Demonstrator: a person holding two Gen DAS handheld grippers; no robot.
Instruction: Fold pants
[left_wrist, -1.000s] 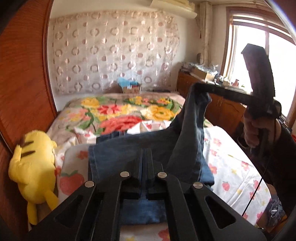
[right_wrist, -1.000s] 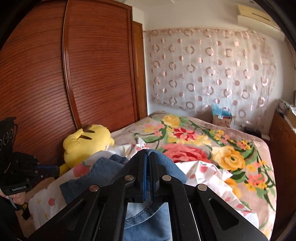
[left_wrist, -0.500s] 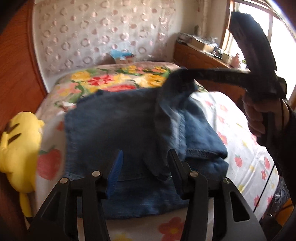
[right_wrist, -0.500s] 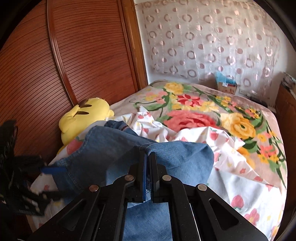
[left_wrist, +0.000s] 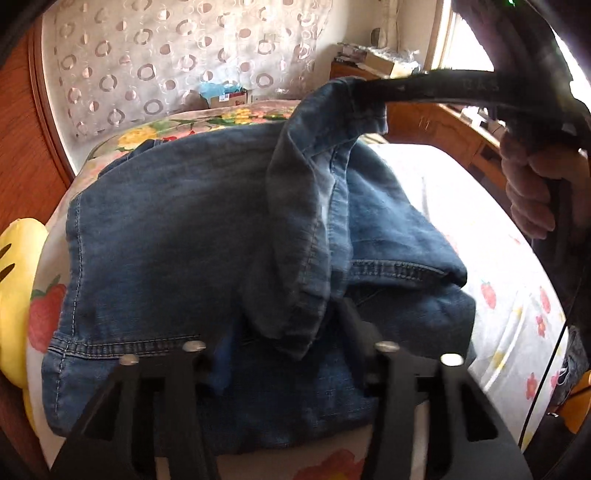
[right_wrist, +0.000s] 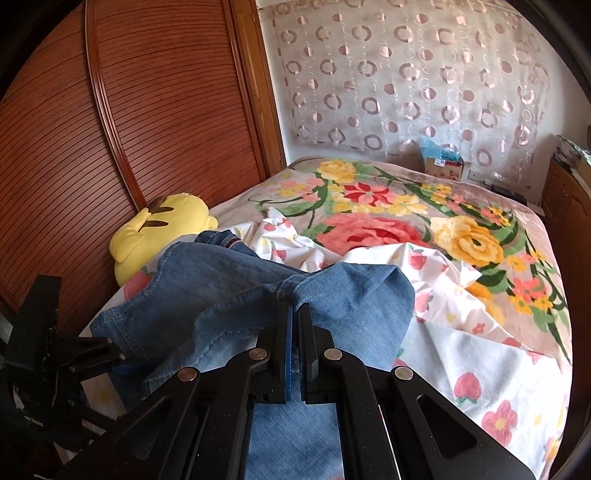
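Across the middle of the left wrist view lie the pants (left_wrist: 177, 236), blue denim spread over the bed (left_wrist: 461, 206) in a doubled slab, with one hem corner pulled up toward the upper right of the frame. That corner is pinched in the right gripper (right_wrist: 295, 314), whose fingers are pressed together on the cloth. A second ago the left gripper (left_wrist: 280, 321) was clamped on the denim too; half a second ago its fingers had spread, and now they stand wide apart with a loose fold hanging between them, gripped by neither. So the left side of the fold has been laid down and released, and only the right corner has yet to be lowered. At the left edge sits a yellow plush toy (left_wrist: 14, 280), just beside the pants.
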